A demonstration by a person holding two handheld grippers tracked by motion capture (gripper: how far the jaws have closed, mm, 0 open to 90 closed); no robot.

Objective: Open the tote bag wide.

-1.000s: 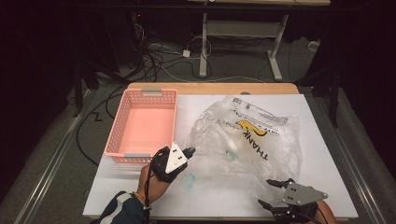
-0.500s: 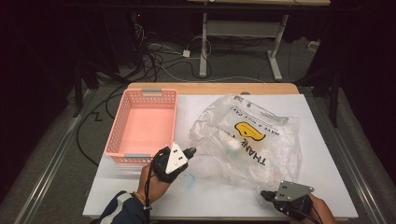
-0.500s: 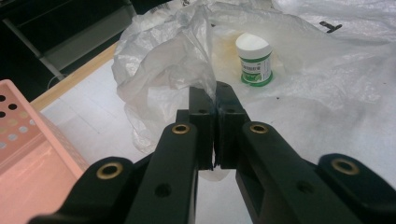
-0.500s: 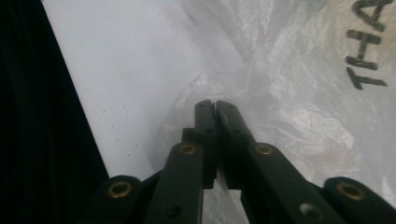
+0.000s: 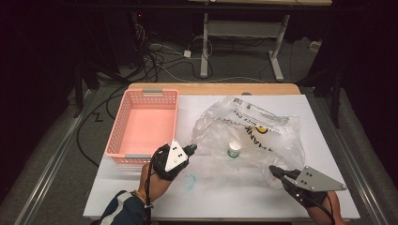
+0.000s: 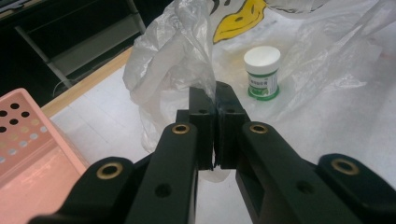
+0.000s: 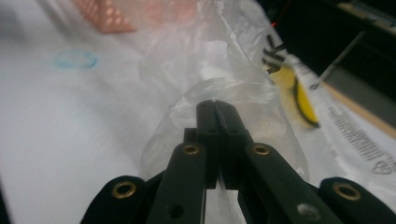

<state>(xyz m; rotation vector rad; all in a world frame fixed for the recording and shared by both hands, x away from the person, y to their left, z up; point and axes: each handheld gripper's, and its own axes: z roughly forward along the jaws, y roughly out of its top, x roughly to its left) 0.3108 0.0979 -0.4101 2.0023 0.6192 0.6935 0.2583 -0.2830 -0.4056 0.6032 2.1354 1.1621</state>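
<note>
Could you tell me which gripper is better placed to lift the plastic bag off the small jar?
Probably the right gripper: it is shut on the plastic bag at its near right edge, with room to lift. The left gripper, also shut on the bag, is crowded by the pink basket. The small jar stands between them.

White-topped table [image 5: 141, 199] bearing a pink perforated basket [image 5: 143, 124], a clear plastic bag [image 5: 263, 136] and a faint blue ring mark [image 5: 189, 180].

A lab-like recording room: white-covered table [image 5: 141, 197], dark surroundings, tangled floor cables [image 5: 159, 56], metal desk frame [image 5: 244, 33] behind.
</note>
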